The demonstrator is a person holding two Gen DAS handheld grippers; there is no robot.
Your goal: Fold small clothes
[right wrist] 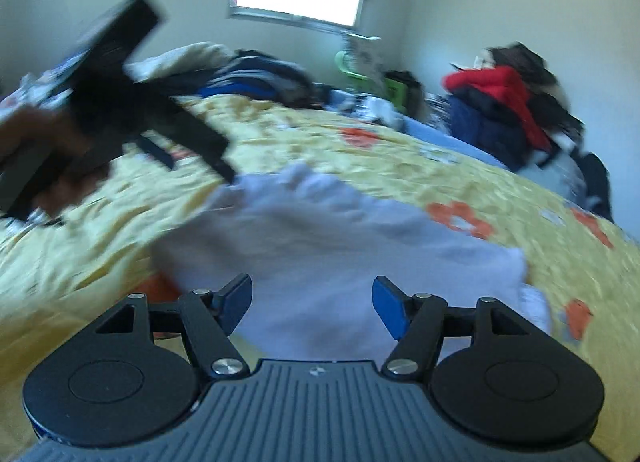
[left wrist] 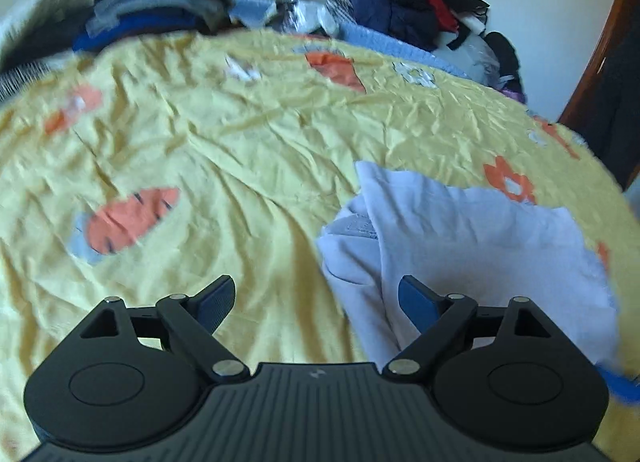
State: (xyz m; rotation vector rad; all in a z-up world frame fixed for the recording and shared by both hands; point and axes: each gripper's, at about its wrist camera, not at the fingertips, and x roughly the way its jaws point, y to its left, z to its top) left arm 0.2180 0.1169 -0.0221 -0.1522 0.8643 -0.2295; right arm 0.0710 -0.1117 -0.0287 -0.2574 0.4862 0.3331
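your left gripper (left wrist: 316, 302) and right gripper (right wrist: 312, 304) both hang with jaws spread wide, gripping nothing. the pale lilac garment (right wrist: 340, 246) lies crumpled on the yellow sheet (left wrist: 224, 150) beneath your right gripper. clothes pile (left wrist: 400, 2) sits against the far wall.

The left gripper (left wrist: 316, 304) is holding its jaws wide apart, blue pads facing each other with nothing between them. The right gripper (right wrist: 312, 308) is likewise standing wide open and gripping nothing. In the right wrist view the left gripper is showing again at upper left, blurred, tilting downward, with the person's left hand (right wrist: 48, 134) wrapping its handle from behind.
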